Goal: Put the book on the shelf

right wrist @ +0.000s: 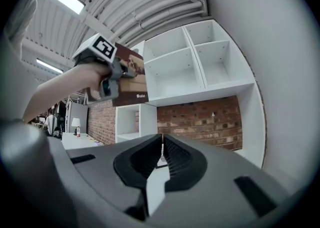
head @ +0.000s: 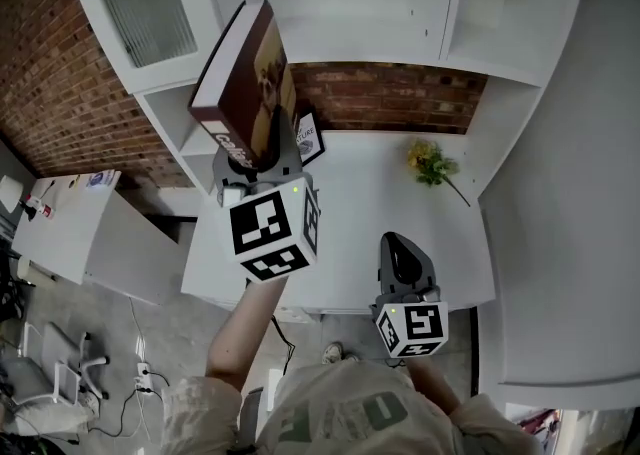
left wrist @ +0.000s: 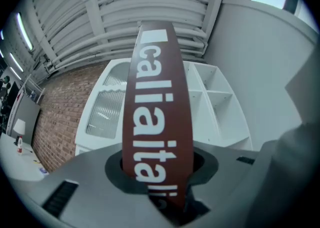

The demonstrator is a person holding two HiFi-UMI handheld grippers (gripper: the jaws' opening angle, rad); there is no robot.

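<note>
Two hand-held grippers in play, only one loaded.

From the head view: left hand-held gripper [head: 255, 161] clamped on the lower end of the book [head: 248, 78], which is held upright with a slight tilt. Book high above the counter [head: 400, 198], in front of the white shelf [head: 420, 3]. Forearm [head: 245, 328] stretched up and forward, marker cube [head: 272, 233] facing the camera. Right hand-held gripper [head: 402, 255] low and near the body, over the counter's near edge, pointing toward the brick wall [head: 400, 98]. Also on the counter: a sprig of yellow flowers [head: 430, 161] and a small framed card [head: 311, 138], partly hidden behind the book.

From the left gripper view: jaws pressed on both covers, brown spine with white lettering running straight up the middle. Open shelf compartments beyond it to the right, a glazed cabinet door [left wrist: 107, 109] to the left.

From the right gripper view: jaws together with nothing between them, aimed level at the brick wall under the shelf. Up and to the left, the book in the left hand-held gripper, just in front of the open compartments.

Judged as the carrying step: book in the air, not yet in a compartment. Next, probably: line it up with an open compartment, set its lower edge on the board, and only then loosen the grip. Calls for minding the tilt, to keep the upper corner off the divider.
</note>
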